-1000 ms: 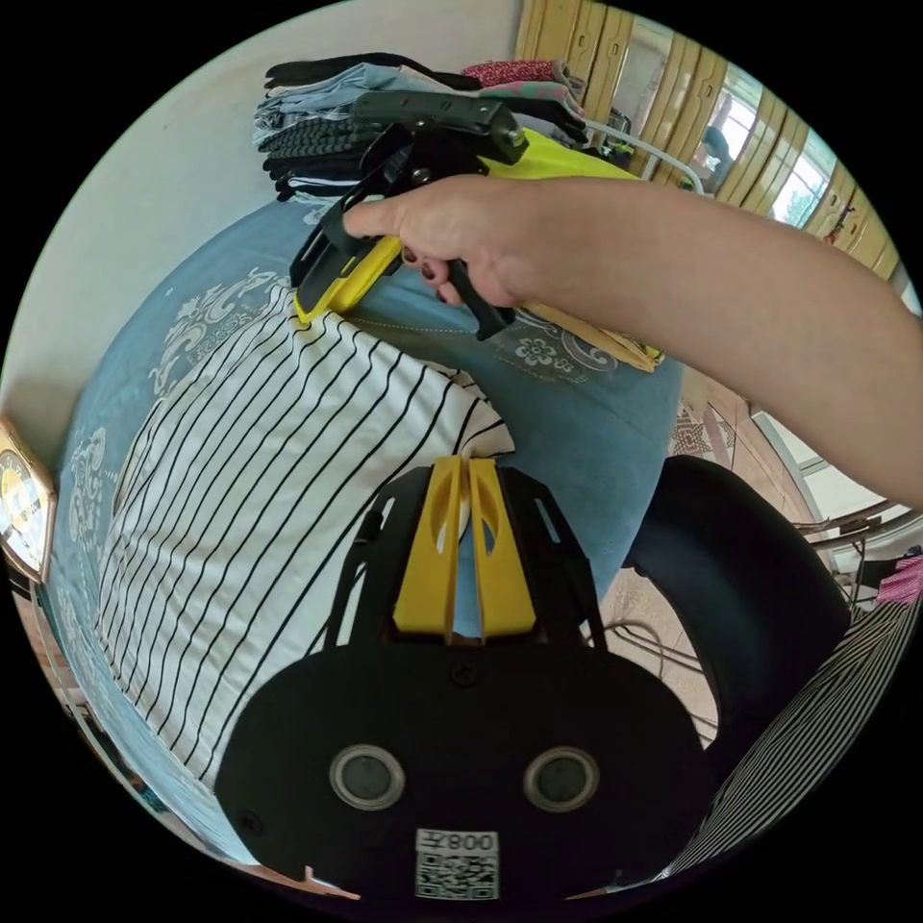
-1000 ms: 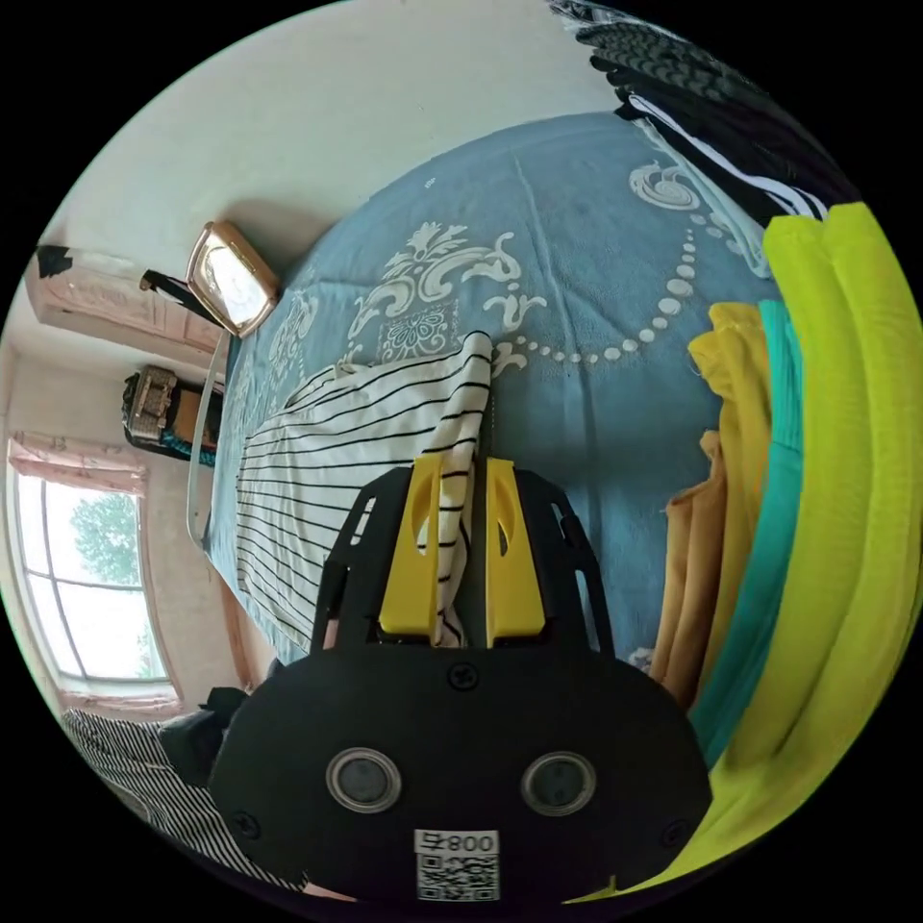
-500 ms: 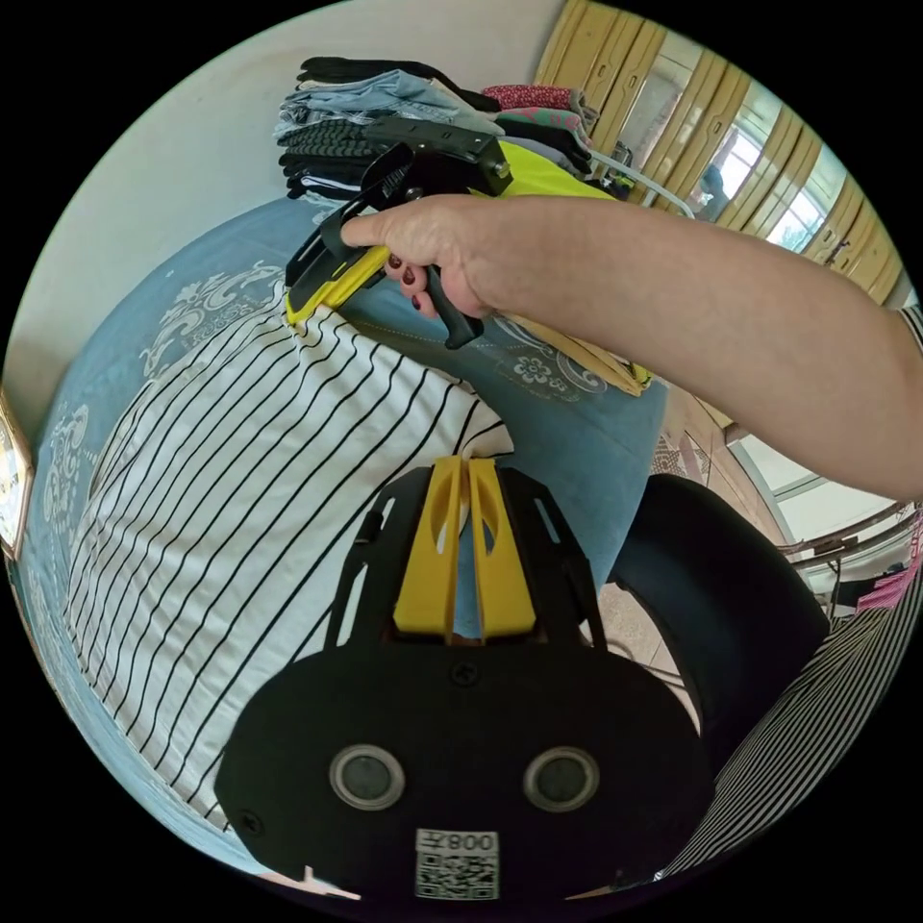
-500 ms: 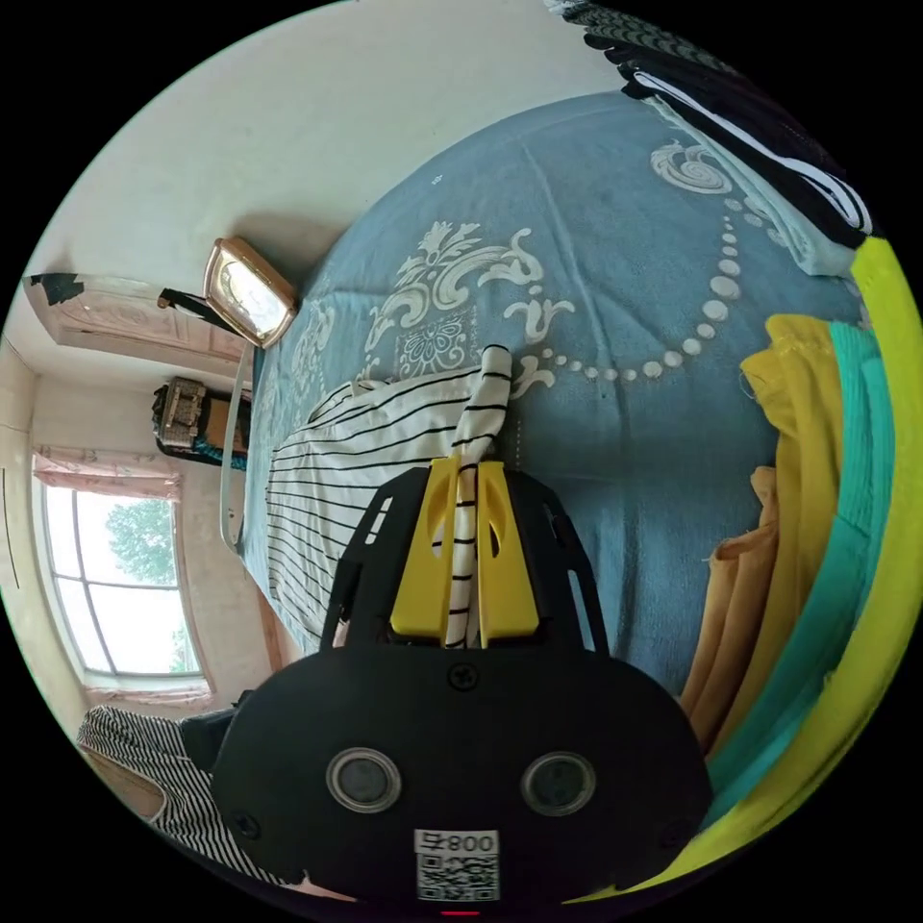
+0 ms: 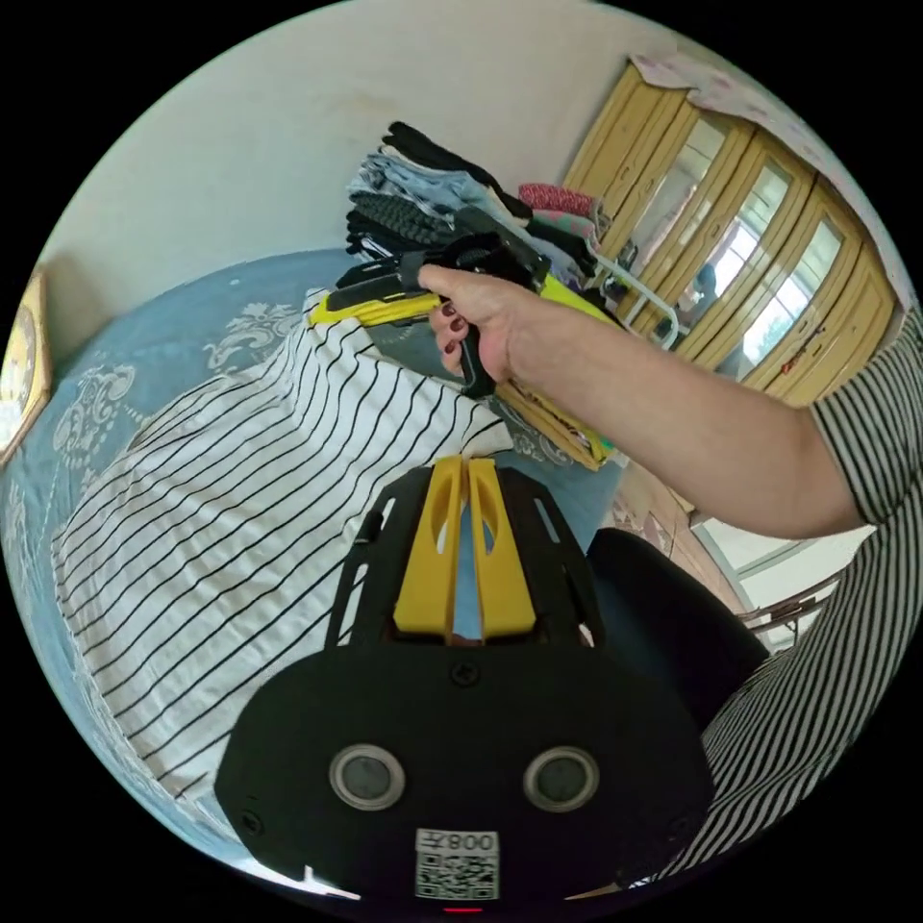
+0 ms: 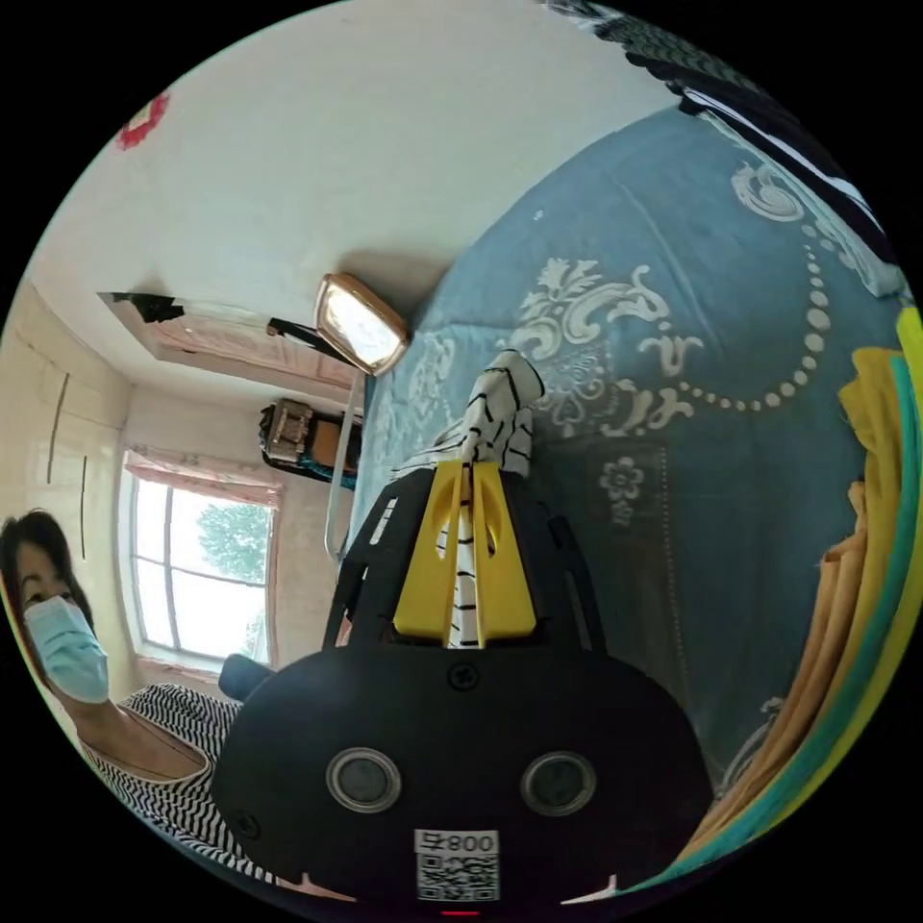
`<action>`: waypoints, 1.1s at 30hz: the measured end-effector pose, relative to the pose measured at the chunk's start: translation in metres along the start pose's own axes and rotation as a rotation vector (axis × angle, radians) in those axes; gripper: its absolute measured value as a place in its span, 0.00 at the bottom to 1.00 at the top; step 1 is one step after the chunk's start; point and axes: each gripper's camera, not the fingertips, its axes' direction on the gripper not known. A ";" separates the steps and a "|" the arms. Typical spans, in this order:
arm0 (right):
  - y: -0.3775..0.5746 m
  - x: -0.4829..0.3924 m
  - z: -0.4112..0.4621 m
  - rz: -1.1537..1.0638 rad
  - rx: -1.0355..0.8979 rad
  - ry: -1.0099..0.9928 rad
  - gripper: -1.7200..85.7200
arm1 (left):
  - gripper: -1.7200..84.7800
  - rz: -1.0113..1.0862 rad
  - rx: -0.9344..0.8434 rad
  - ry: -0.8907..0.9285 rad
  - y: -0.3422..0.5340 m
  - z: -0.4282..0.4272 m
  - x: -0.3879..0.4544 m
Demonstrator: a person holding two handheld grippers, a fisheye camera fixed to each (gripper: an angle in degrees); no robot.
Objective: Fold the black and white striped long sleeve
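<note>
Closest to me in the left gripper view, my left gripper [image 5: 467,466] has its yellow fingers [image 5: 430,558] pressed together, with only a sliver of gap between them. Their tips sit right at a corner of the striped long sleeve [image 5: 231,510], and I judge they have that corner pinched, though the very bite is hard to make out.

In the right gripper view, my right gripper [image 6: 468,471] is plainly clamped: a band of striped cloth [image 6: 463,577] runs down between its fingers [image 6: 505,558] and bunches up just past the tips.

Farther out in the left gripper view, that same right gripper [image 5: 327,310] sits in the person's hand [image 5: 481,322], holding the far corner of the shirt raised above the bed [image 5: 135,356]. The cloth slopes from both held corners down to the blue bedspread, where the rest of the shirt lies spread, with no wrinkles I can see.

I read this as the middle of a fold: one edge is lifted at both corners and is ready to be carried across the body of the shirt. The next move calls for both hands to travel together at the same height, keeping the edge taut, then lay it down squarely before letting go.

Beyond the hand, a stack of folded clothes [image 5: 423,207] stands at the wall. In the right gripper view, yellow and teal garments [image 6: 870,538] lie at the bed's edge, well apart from the shirt.
</note>
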 end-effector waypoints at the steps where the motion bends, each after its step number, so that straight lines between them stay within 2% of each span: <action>1: -0.003 -0.019 0.009 -0.025 0.003 -0.014 0.04 | 0.03 -0.032 0.032 0.001 0.008 -0.021 -0.011; 9: -0.025 -0.144 0.108 -0.162 -0.020 -0.076 0.04 | 0.03 -0.330 0.208 0.082 0.089 -0.152 -0.110; 11: -0.033 -0.176 0.149 -0.184 -0.062 -0.089 0.04 | 0.03 -0.489 0.288 0.144 0.127 -0.185 -0.148; 17: -0.047 -0.244 0.261 -0.214 -0.181 -0.044 0.04 | 0.03 -0.765 0.442 0.186 0.207 -0.247 -0.216; 26: -0.064 -0.321 0.387 -0.243 -0.293 0.030 0.04 | 0.03 -0.932 0.536 0.190 0.273 -0.309 -0.273; 33: -0.066 -0.361 0.466 -0.252 -0.387 0.104 0.04 | 0.03 -1.007 0.503 0.182 0.304 -0.338 -0.298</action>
